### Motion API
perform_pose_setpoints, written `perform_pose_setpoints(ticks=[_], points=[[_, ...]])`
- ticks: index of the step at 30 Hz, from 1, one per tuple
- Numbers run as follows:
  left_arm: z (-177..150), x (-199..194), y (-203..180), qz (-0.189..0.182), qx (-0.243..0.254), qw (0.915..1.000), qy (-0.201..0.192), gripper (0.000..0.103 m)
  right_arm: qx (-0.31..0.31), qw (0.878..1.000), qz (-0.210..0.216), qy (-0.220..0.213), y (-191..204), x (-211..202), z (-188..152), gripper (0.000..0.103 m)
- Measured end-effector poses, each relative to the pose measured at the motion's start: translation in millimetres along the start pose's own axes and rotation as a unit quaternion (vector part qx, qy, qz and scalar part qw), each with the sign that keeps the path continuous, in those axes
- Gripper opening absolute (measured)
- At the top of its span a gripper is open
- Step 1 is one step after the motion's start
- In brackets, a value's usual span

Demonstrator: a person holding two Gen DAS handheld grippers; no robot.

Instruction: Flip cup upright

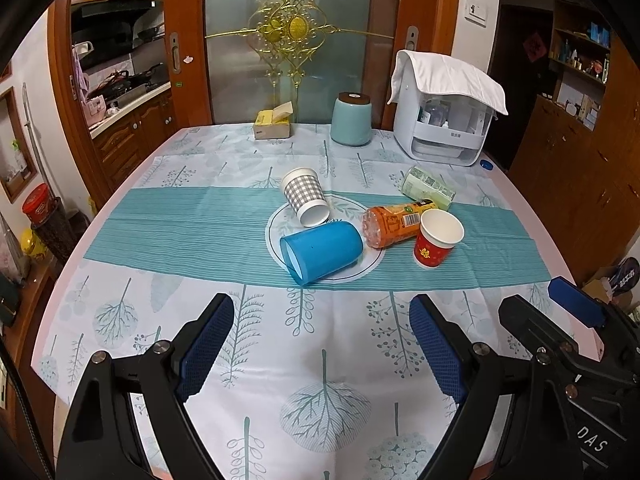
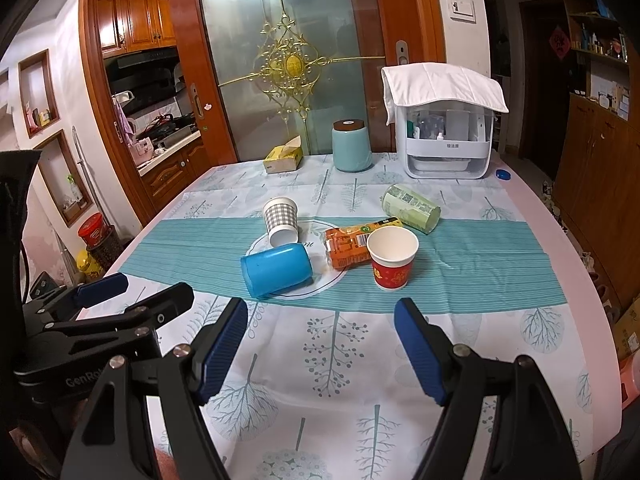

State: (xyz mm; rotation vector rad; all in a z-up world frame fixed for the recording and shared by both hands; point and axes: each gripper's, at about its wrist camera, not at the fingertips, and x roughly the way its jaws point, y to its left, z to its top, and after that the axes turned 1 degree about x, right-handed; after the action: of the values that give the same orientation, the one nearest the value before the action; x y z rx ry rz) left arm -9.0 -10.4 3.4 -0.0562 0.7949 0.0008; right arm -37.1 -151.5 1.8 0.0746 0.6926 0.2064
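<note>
Both claws hang over the near part of the desk (image 1: 120,208), each spread wide and holding nothing: the left claw (image 1: 322,344) has its blue pads apart above the tree-print cloth, and the right claw (image 2: 320,350) stands the same way just beside it, on the right. The cups sit farther off, on the teal band across the middle of the cloth. The blue cup (image 1: 320,252) (image 2: 276,270) lies on its side on a round printed ring, its open mouth turned toward the near left. Just beyond it the checked cup (image 1: 304,200) (image 2: 281,220) also lies on its side, its white mouth facing the near side and close to the blue cup. To the right an orange bottle (image 1: 390,226) (image 2: 346,250) lies flat, its end close to the blue cup's base. The red paper cup (image 1: 436,240) (image 2: 392,258) stands upright with its mouth open to the top, right against the orange bottle. Farther right a pale green can (image 1: 428,186) (image 2: 410,208) lies tipped over. At the far edge stand a yellow tissue box (image 1: 272,124), a light blue jar (image 1: 351,120) with a brown lid, and a white box (image 1: 440,128) draped with a white cloth.
</note>
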Motion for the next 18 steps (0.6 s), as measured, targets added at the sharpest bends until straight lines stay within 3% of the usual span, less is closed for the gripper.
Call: perform_pose_setpoints(ticks=[18], points=[[-0.4, -8.3, -1.0, 0.004, -0.003, 1.0000, -0.004, 0.088, 0.005, 1.000, 0.010, -0.003, 3.0, -4.9, 0.8, 0.076]])
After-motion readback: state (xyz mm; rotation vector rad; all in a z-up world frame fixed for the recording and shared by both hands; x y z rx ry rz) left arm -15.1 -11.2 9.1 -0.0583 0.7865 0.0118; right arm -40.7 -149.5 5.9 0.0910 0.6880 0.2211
